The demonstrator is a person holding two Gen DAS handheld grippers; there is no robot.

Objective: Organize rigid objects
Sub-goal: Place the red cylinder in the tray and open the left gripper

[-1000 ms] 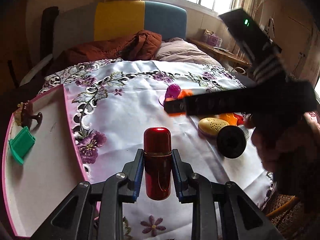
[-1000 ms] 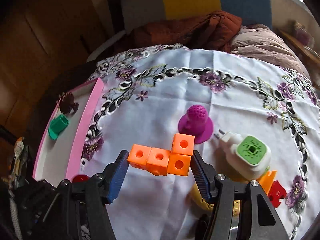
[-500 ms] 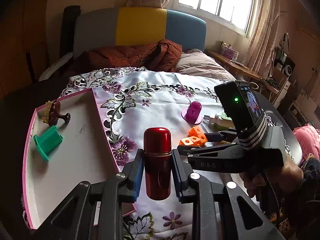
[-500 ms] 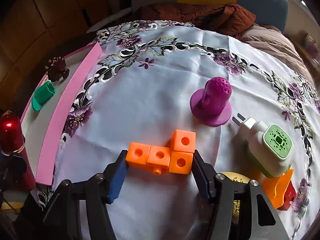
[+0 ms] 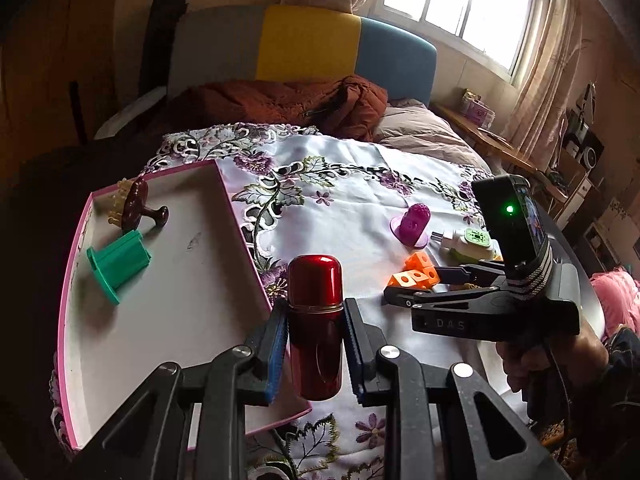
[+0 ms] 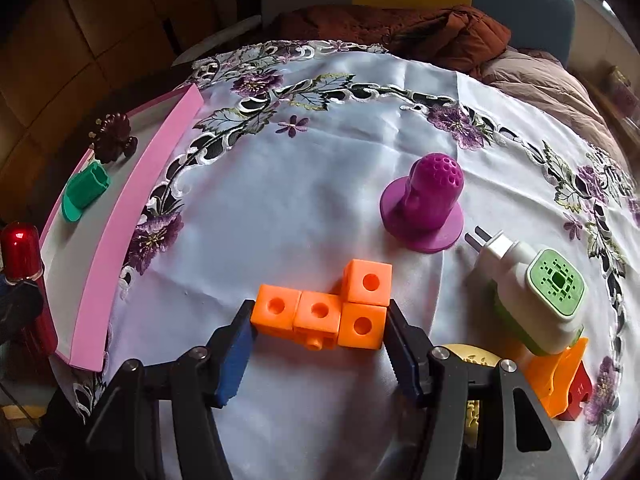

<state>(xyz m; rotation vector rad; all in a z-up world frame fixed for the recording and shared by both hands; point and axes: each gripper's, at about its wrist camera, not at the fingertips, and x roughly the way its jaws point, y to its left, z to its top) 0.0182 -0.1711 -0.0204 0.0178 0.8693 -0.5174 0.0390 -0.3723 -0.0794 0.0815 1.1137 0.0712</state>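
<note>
My left gripper (image 5: 315, 308) is shut on a small red bottle (image 5: 315, 276), held upright over the near right rim of the pink-edged tray (image 5: 180, 300). The bottle (image 6: 20, 248) also shows at the left edge of the right wrist view. In the tray lie a green plastic piece (image 5: 118, 264) and a dark brown knob (image 5: 138, 204). My right gripper (image 6: 318, 316) is shut on an orange piece of joined cubes (image 6: 366, 280), low over the flowered cloth. From the left wrist view, this gripper (image 5: 416, 284) is right of the bottle.
On the cloth stand a purple perforated cone (image 6: 430, 196), a white and green plug-in device (image 6: 536, 292), a yellow round thing (image 6: 476, 356) and an orange-red clip (image 6: 560, 376). A bed with a brown jacket (image 5: 288, 100) lies behind. A hand (image 5: 552, 360) holds the right gripper.
My left gripper has carried the bottle leftward, over the tray's rim. My right gripper has sunk toward the cloth with the orange cubes still between its pads.
</note>
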